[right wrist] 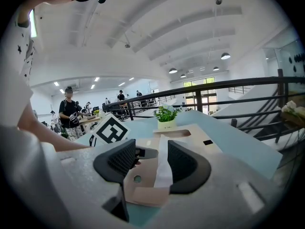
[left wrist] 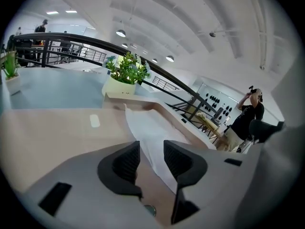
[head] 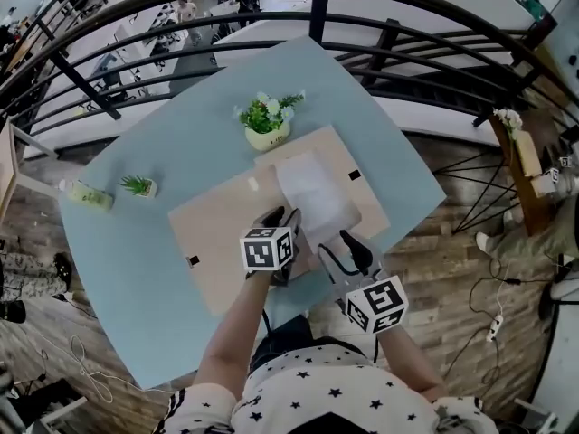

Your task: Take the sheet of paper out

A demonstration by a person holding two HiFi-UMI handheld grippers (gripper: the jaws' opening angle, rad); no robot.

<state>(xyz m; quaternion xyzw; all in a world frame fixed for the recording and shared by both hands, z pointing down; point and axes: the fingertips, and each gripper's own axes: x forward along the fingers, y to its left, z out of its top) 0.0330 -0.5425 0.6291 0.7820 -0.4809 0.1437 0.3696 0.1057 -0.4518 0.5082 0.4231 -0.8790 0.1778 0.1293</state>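
A white sheet of paper (head: 312, 193) lies on the right half of an opened tan folder (head: 222, 229) on the pale blue table (head: 163, 152). My left gripper (head: 282, 217) is low over the folder at the sheet's near left edge, jaws open and empty. In the left gripper view the sheet (left wrist: 152, 128) runs away between the fingertips of the left gripper (left wrist: 151, 151). My right gripper (head: 344, 247) hovers open at the folder's near right corner. In the right gripper view its jaws (right wrist: 151, 156) frame the sheet (right wrist: 164, 159) and the folder (right wrist: 143, 175), touching neither.
A white pot of green plants (head: 267, 123) stands at the folder's far edge. A small potted plant (head: 138, 185) and a bottle-like thing (head: 88, 194) sit at the table's left. A dark railing (head: 317, 12) curves behind the table. People stand in the background.
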